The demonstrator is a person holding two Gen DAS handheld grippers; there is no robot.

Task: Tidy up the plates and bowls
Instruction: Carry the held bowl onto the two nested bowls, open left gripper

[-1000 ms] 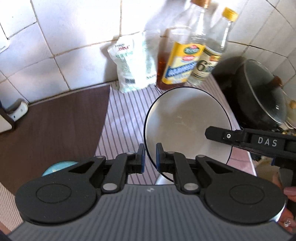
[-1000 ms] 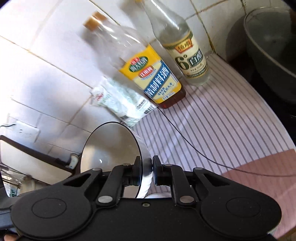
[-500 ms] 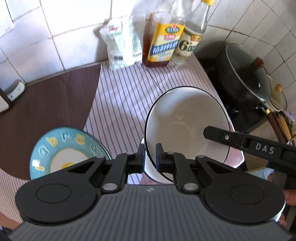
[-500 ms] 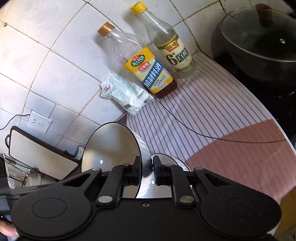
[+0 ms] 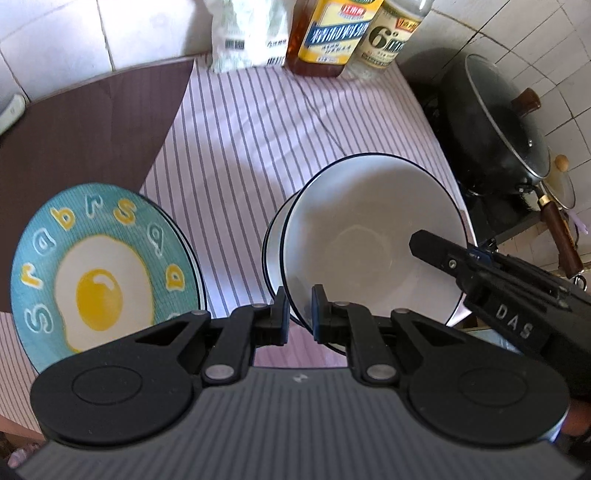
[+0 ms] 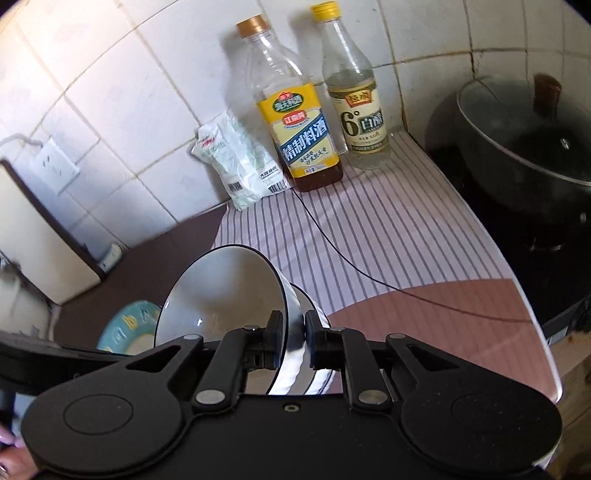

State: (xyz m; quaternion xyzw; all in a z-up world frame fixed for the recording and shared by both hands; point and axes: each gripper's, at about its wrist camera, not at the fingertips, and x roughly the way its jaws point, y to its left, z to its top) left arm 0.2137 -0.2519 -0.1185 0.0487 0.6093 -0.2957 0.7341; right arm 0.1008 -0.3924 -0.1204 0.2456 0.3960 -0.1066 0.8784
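Striped lilac cloth point(image 5: 258, 147) is filling most of the left wrist view, with the dark wok point(image 5: 495, 129) sitting at two o'clock and the bottles point(image 5: 332, 33) up at twelve. Next in size — the white bowl point(image 5: 369, 236) with its thin dark rim, hanging tilted just right of centre. Both grippers are pinching it: the left gripper point(image 5: 298, 314) is clamping the near rim at six o'clock, jaws nearly closed on the thin wall, and the right gripper point(image 6: 293, 339) is biting the opposite rim, jaws likewise squeezed onto it. In the left view that right tool is reaching in from four o'clock.

Directly under the held bowl, a second white bowl point(image 5: 275, 236) is peeking out at nine o'clock of it, so nesting looks close but not finished; the upper bowl is not seated and is leaning. The blue egg plate point(image 5: 99, 266) is lying at eight o'clock, apparently on another plate, well apart from the bowls.

Against a second ago, the bowl is riding lower and further from the wall — the bottles are sliding off the top edge, the plate is coming fully into sight, and the lower bowl is now showing beneath.
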